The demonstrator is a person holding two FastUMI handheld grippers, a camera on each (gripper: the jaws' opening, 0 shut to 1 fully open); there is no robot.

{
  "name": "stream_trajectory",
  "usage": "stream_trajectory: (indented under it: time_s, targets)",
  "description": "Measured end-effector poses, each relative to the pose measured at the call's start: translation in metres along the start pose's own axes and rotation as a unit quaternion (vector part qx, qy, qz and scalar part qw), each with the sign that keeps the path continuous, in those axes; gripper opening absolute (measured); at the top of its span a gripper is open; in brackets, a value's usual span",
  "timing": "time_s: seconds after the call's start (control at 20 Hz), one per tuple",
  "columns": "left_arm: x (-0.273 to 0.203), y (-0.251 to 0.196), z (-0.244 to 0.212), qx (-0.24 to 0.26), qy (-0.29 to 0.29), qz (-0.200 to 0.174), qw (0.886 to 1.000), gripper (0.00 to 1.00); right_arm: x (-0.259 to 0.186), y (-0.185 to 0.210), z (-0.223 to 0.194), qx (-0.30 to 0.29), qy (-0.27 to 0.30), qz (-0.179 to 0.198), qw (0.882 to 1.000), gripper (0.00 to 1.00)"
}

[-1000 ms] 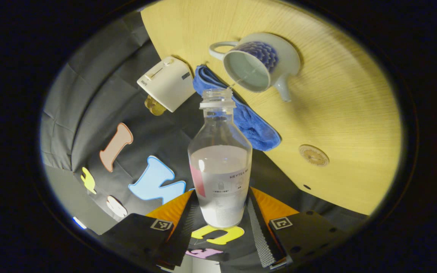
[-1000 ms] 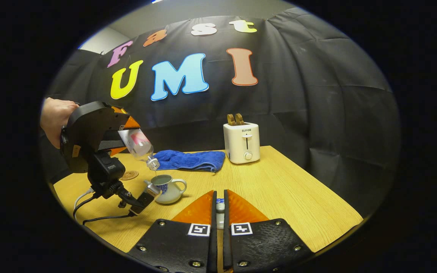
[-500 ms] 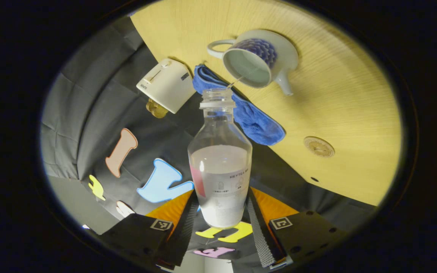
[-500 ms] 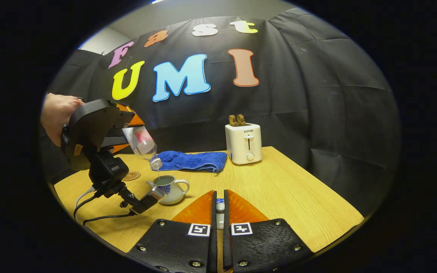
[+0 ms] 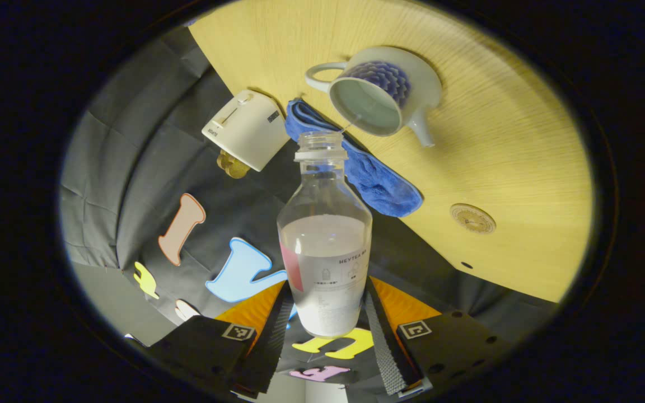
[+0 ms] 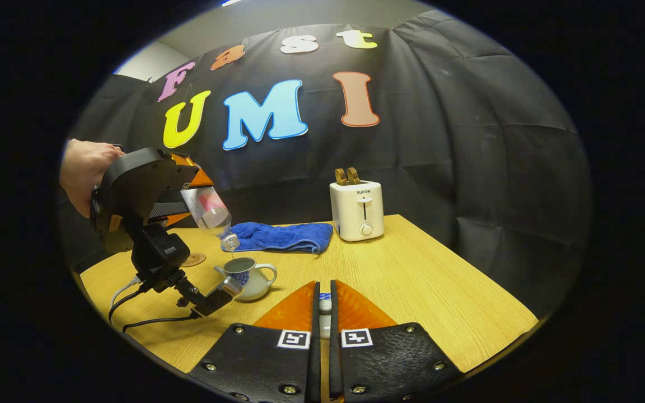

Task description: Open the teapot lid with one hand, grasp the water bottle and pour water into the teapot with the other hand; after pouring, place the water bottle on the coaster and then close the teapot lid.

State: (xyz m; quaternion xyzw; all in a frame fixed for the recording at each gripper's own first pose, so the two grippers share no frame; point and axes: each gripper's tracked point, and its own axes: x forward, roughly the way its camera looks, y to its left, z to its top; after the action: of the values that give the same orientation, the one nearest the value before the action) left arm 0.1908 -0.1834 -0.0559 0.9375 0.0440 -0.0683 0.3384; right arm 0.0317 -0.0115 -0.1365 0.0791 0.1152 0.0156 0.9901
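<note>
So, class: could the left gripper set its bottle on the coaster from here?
Probably yes. The left gripper holds the water bottle tilted over the teapot; the coaster lies bare on the table, with nothing between them.

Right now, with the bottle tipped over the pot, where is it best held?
Low on the body, as the left claw does: the water bottle is widest and straight-walled there, the neck narrows, and its mouth stays free above the teapot.
</note>
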Motion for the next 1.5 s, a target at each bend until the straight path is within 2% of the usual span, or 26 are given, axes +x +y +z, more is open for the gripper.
stream_trajectory:
  time_s: [0.3,0.6,0.7,0.95,1.15,1.3,1.35,1.5]
  targets:
    - [0.003,-0.004,0.001,-0.012,-0.003,-0.002,1.0,0.84,0.0,0.002,0.001,0.002,-0.002,-0.001,1.0,0.06]
    - [0.003,-0.015,0.003,-0.061,-0.013,-0.003,0.998,0.84,0.0,0.006,0.004,0.001,-0.002,-0.001,1.0,0.06]
    - [0.003,-0.028,0.001,-0.095,-0.017,-0.018,0.995,0.84,0.001,0.01,0.006,0.0,-0.003,0.002,1.0,0.06]
    - [0.003,-0.042,-0.001,-0.182,-0.034,-0.018,0.983,0.84,-0.001,0.02,0.012,-0.013,-0.005,0.002,1.0,0.06]
    - [0.005,-0.049,-0.007,-0.283,-0.039,-0.011,0.958,0.84,-0.002,0.025,0.015,-0.016,-0.003,-0.001,1.0,0.06]
    - [-0.001,-0.057,-0.014,-0.364,-0.043,-0.007,0.93,0.84,-0.003,0.03,0.02,-0.023,-0.007,-0.002,1.0,0.06]
    - [-0.007,-0.057,-0.019,-0.396,-0.053,0.0,0.917,0.84,-0.004,0.032,0.022,-0.024,-0.007,-0.002,1.0,0.06]
    - [-0.016,-0.059,-0.022,-0.5,-0.075,0.006,0.863,0.84,-0.004,0.035,0.026,-0.032,-0.008,-0.005,0.999,0.06]
